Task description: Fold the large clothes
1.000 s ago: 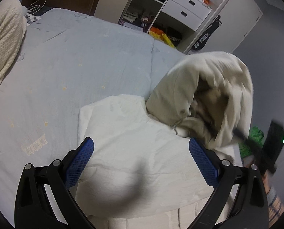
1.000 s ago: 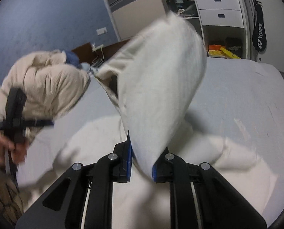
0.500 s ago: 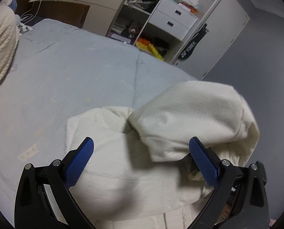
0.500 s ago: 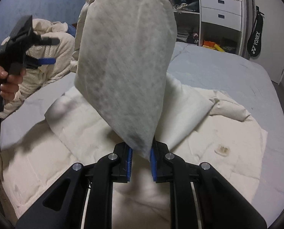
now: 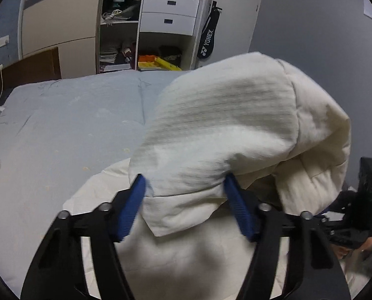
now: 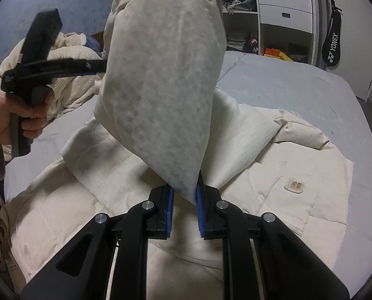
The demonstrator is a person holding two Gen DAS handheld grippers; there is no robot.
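A large cream quilted garment lies spread on the blue-grey bed. My right gripper is shut on a corner of it and holds a big fold raised above the rest. In the left wrist view my left gripper has its blue pads around another corner of the lifted fold, jaws partly closed, with the cloth between them. The left gripper also shows in the right wrist view, its tips at the fold's left edge. The right gripper's body shows at the right edge of the left wrist view.
A cream knitted blanket is heaped at the bed's left side. Beyond the bed stand a shelf unit with white drawers and clutter, a black racket bag on the wall, and a brown headboard.
My right gripper has swung the raised fold up and toward the left gripper. My left gripper has narrowed from wide open and now has the fold's corner between its pads.
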